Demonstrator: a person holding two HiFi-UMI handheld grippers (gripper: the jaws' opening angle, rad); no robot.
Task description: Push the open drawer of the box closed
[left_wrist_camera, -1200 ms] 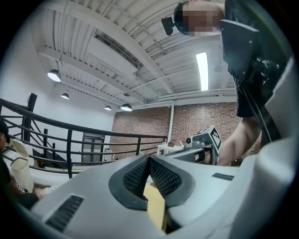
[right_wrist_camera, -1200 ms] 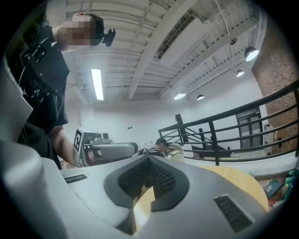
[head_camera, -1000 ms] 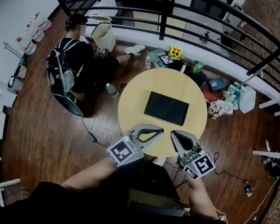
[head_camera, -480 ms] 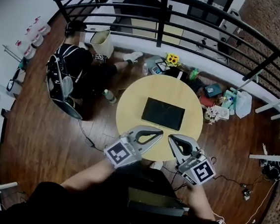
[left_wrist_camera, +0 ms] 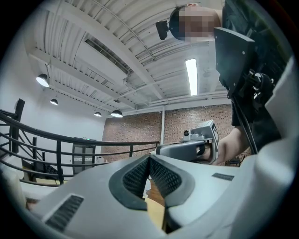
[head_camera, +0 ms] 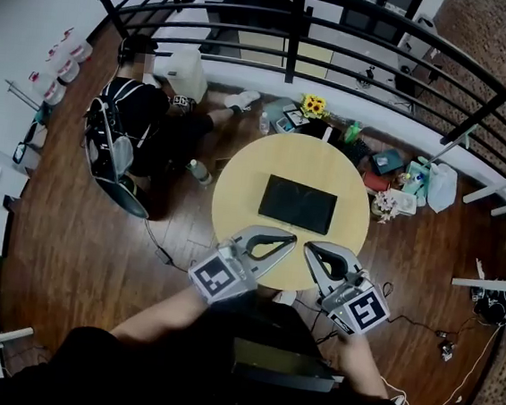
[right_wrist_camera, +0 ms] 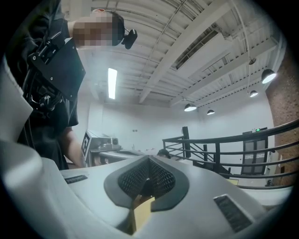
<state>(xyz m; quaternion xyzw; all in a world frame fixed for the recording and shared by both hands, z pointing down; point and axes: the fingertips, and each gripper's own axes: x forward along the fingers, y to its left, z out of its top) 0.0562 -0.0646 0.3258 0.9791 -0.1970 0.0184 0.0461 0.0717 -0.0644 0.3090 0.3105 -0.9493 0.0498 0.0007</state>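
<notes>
The flat, dark, rectangular box (head_camera: 298, 204) lies on the round, pale yellow wooden table (head_camera: 237, 186), straight ahead of both grippers and beyond their tips, apart from them. Its long axis runs crosswise to the way the grippers point, tilted a little so that its right end sits slightly nearer to us. We hold the grey plastic left gripper (head_camera: 287, 238) with its jaws together and nothing between them. The grey plastic right gripper (head_camera: 313, 249) is likewise closed and empty, its ribbed black pads meeting at the tip. Both tips hang over the table's near rim, facing the box's near long edge; the left one looks a shade nearer. From above the box reads as a smooth matt slab with sharp corners, and we cannot make out the drawer or tell on which side it stands open. We judge that a closed, blunt tip suits a push, and that the box may slide on the smooth tabletop unless the other gripper braces it.
</notes>
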